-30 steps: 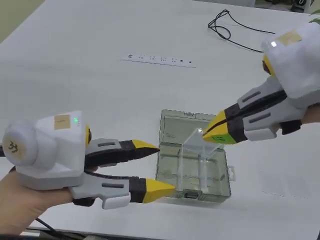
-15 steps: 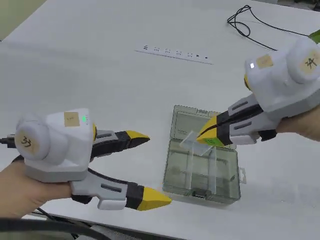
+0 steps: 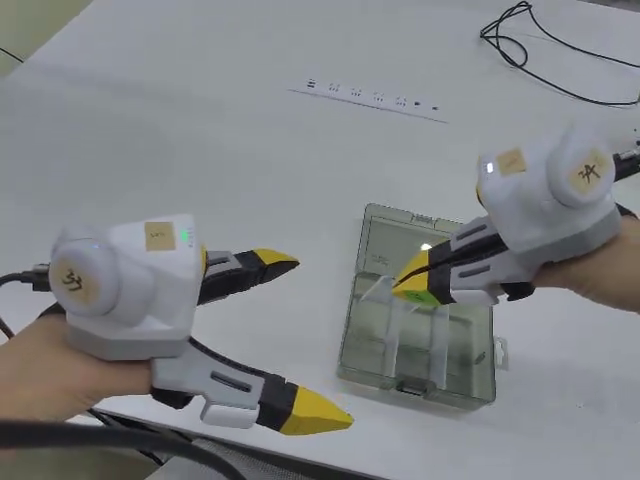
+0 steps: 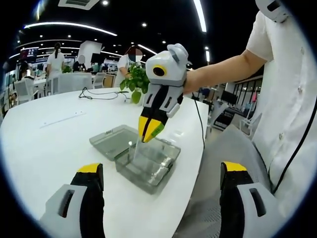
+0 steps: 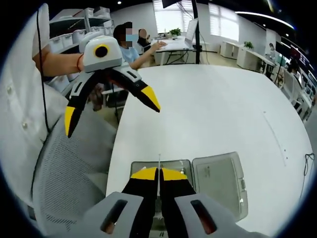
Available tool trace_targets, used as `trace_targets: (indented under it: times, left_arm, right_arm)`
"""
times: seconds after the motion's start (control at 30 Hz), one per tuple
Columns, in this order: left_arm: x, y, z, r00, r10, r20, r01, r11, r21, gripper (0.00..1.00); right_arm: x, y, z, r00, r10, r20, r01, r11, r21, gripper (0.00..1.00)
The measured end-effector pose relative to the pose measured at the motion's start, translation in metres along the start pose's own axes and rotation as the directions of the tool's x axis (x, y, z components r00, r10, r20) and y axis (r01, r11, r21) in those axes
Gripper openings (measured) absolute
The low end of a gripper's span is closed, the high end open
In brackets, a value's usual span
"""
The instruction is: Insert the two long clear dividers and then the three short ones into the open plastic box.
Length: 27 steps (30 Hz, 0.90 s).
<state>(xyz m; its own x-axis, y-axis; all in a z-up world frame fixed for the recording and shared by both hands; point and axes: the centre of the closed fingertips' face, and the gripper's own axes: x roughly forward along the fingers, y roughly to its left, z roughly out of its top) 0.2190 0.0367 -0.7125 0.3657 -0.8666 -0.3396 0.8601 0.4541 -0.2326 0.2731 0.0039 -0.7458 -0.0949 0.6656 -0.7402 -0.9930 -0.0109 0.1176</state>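
The open clear plastic box (image 3: 470, 375) lies on the white table with its lid (image 3: 395, 232) folded back. A few clear dividers stand upright inside it. My right gripper (image 3: 405, 282) hovers over the box's lid-side edge, shut on a thin clear divider (image 3: 383, 291) that hangs edge-down from its tips. In the right gripper view the shut tips (image 5: 158, 173) pinch the divider's edge (image 5: 159, 162) above the box (image 5: 138, 166). My left gripper (image 3: 298, 340) is wide open to the left of the box, holding nothing. In the left gripper view the jaws (image 4: 162, 171) frame the box (image 4: 148, 166).
A flat white power strip (image 3: 370, 97) lies at the back of the table, and a black cable (image 3: 560, 55) coils at the far right. A table edge runs near the box's front. People sit at desks behind.
The left gripper's jaws have spread wider and drawn back from the box. The right gripper has rolled and carried the divider lower over the box. The head view has shifted.
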Motion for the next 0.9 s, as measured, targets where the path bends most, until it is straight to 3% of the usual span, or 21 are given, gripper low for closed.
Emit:
trace_targets:
  times: [0.2, 0.5, 0.9]
  left_arm:
    - [0.000, 0.000, 0.001, 1.0000, 0.002, 0.003, -0.002, 1.000, -0.006, 1.00]
    - [0.001, 0.000, 0.004, 0.9999, 0.003, 0.013, -0.003, 1.000, -0.009, 1.00]
    - [0.001, -0.003, 0.002, 0.9999, 0.001, 0.012, 0.000, 1.000, -0.011, 0.99]
  right_arm:
    - [0.006, -0.006, -0.010, 0.9999, -0.001, -0.017, 0.001, 1.000, -0.007, 0.02]
    - [0.007, -0.003, -0.007, 0.9999, -0.002, -0.013, 0.001, 1.000, -0.030, 0.02]
    - [0.024, -0.001, -0.012, 0.9984, -0.023, -0.053, 0.020, 0.998, -0.052, 0.02]
